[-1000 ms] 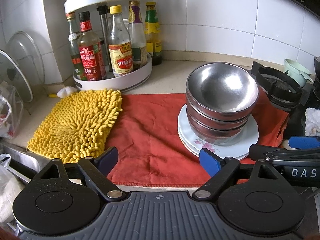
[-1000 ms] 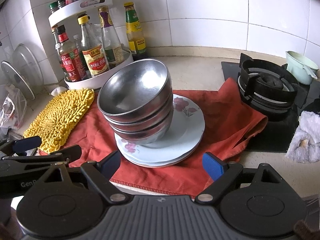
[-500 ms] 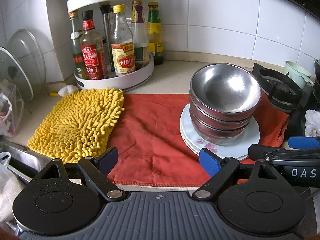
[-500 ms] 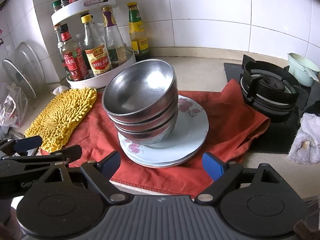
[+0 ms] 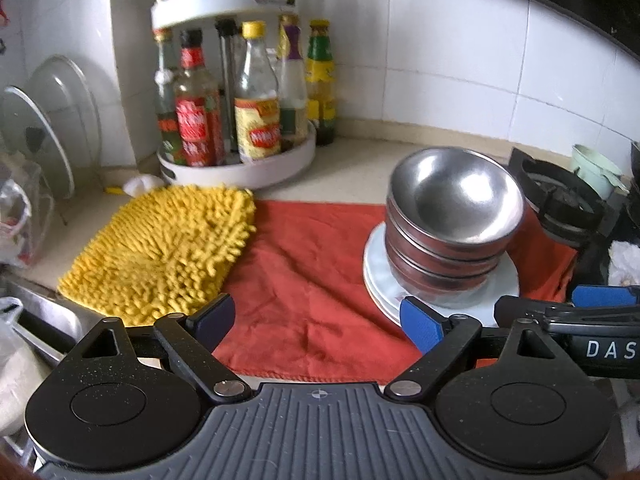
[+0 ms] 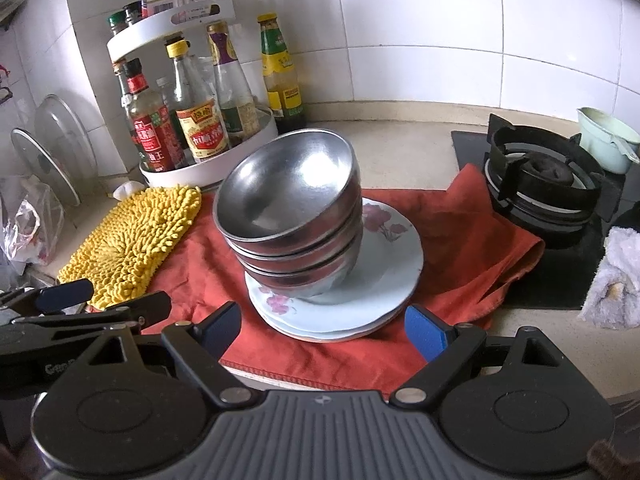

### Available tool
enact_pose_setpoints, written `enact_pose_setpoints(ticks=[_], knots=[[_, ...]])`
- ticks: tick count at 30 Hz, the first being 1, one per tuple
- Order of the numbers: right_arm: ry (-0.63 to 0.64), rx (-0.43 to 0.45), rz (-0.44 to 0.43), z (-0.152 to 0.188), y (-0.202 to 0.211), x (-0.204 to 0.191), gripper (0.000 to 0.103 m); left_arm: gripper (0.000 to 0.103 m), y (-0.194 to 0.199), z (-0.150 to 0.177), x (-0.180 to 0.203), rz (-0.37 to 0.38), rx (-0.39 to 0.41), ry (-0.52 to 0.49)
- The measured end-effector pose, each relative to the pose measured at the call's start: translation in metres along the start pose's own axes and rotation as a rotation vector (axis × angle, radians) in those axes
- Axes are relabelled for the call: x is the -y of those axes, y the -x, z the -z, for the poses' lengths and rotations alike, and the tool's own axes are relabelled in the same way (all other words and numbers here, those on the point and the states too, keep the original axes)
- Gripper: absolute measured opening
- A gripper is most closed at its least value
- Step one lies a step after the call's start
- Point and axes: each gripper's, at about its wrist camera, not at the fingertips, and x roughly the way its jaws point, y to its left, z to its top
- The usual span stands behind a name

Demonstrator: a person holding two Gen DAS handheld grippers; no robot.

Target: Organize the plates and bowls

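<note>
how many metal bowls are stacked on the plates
3 metal bowls, nested in one tilted stack on the plates over the red cloth; a fourth might hide lower in the stack.

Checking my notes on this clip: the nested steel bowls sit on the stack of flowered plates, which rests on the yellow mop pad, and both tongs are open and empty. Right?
Not quite. The plates under the steel bowls rest on the red cloth, not the yellow mop pad, which lies apart beside them; the right wrist view shows it. Both the left tongs and right tongs are open and empty.
</note>
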Motion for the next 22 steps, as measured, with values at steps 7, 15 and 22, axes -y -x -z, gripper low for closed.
enact_pose_setpoints(ticks=[7,15,22], knots=[[0.001,0.026,-0.039,-0.0033,0.0023,-0.0012,0.085,0.095,0.0071,-0.0029,-0.0020,-0.029,0.057,0.008],[-0.001,0.015,-0.044,-0.0043,-0.0008,-0.0003,0.085,0.096,0.0031,-0.0037,-0.0002,-0.027,0.050,-0.006],[-0.015,0.019,-0.051,-0.0057,-0.0015,0.0061,0.085,0.102,0.0004,-0.0048,0.0040,-0.052,0.072,-0.025]])
